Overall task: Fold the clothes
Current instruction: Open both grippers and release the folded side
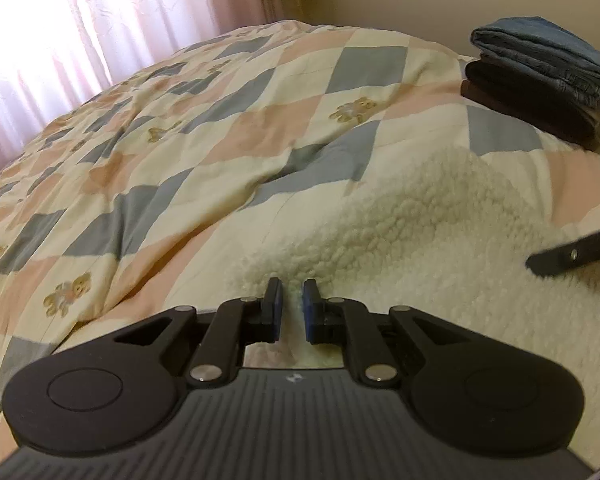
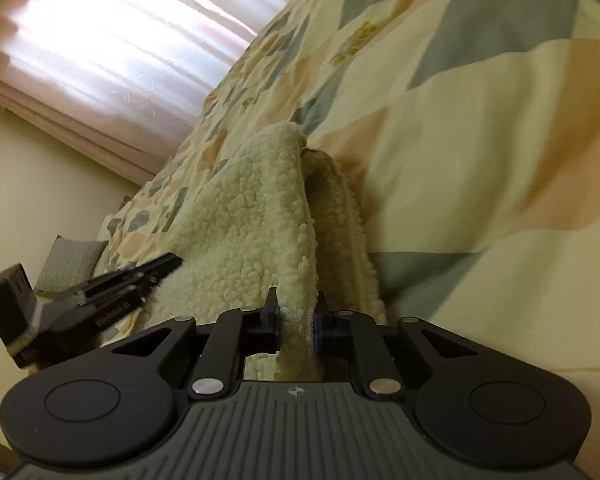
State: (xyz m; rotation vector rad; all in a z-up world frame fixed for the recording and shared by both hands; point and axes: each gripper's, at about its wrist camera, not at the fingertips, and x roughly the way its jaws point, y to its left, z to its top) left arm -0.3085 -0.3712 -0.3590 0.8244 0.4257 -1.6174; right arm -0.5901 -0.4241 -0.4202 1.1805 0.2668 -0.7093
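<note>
Left wrist view: your left claw [image 1: 291, 294] is nearly closed and seems to pinch a thin edge of the cream fleece garment [image 1: 420, 216], which lies on the quilted bed [image 1: 204, 112] from 6 to 3 o'clock, angled down into the pile; the folded stack of jeans [image 1: 540, 76] sits well apart at 2 o'clock, likely parked clear of the work. Right wrist view: your right claw [image 2: 298, 312] is clamped on a thick fold of the fleece, which rises to a peak at 12 o'clock, probably tensioned for the next fold, with your left claw low at 9 o'clock.
</note>
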